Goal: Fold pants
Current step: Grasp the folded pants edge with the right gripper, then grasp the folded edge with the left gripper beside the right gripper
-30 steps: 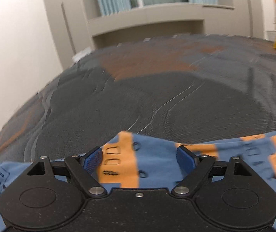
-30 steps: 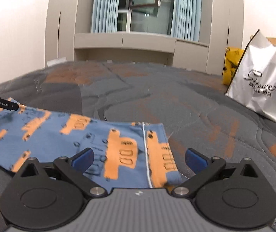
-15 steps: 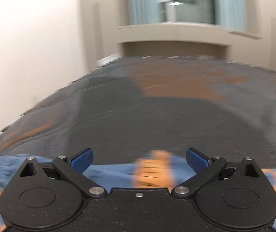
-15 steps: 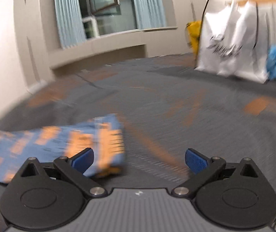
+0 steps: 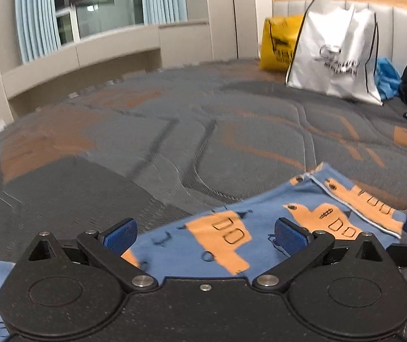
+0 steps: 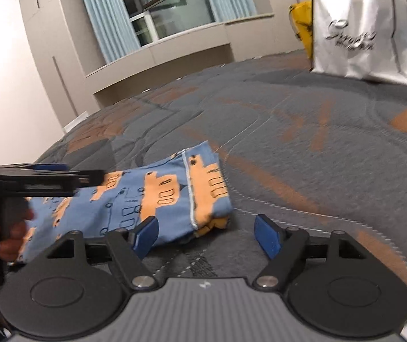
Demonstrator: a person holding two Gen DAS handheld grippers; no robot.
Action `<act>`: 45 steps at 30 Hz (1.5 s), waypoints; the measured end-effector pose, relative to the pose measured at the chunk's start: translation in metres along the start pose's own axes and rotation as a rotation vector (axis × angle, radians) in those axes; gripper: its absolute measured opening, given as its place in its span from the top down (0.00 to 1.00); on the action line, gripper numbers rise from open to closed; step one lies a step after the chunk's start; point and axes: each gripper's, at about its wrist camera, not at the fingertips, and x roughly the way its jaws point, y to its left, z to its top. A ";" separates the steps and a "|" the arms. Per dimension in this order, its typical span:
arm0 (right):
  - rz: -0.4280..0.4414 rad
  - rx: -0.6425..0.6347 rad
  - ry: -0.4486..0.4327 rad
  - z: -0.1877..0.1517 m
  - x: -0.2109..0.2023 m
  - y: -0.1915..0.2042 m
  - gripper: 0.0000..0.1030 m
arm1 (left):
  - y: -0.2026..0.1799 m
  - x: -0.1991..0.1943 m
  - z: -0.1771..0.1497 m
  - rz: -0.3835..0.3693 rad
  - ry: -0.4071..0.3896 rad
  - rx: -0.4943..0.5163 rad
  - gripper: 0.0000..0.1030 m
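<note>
My left tool (image 5: 204, 235) and right tool (image 6: 205, 235) both stand wide, holding nothing. The pants (image 6: 152, 196) lie on the bed (image 6: 303, 148) ahead of them, apparently doubled lengthwise; I judge a crosswise fold remains.

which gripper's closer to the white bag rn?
Right, judging by apparent size only. The white bag looms larger ahead of the right gripper; it sits smaller, farther off, ahead-right of the left gripper.

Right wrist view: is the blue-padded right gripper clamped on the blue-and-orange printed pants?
No, the right gripper is open, with the pants lying on the bed beyond it.
</note>
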 end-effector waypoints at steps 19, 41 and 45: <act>0.115 0.300 -0.006 0.001 0.012 -0.013 0.53 | 0.043 0.021 -0.016 0.001 0.042 -0.183 0.00; -0.173 -0.358 -0.251 -0.007 0.022 0.112 0.82 | 0.062 0.003 0.031 -0.522 0.063 -0.463 0.14; -0.239 -0.555 -0.245 -0.022 0.038 0.147 0.83 | 0.045 0.025 0.038 -0.573 0.115 -0.455 0.14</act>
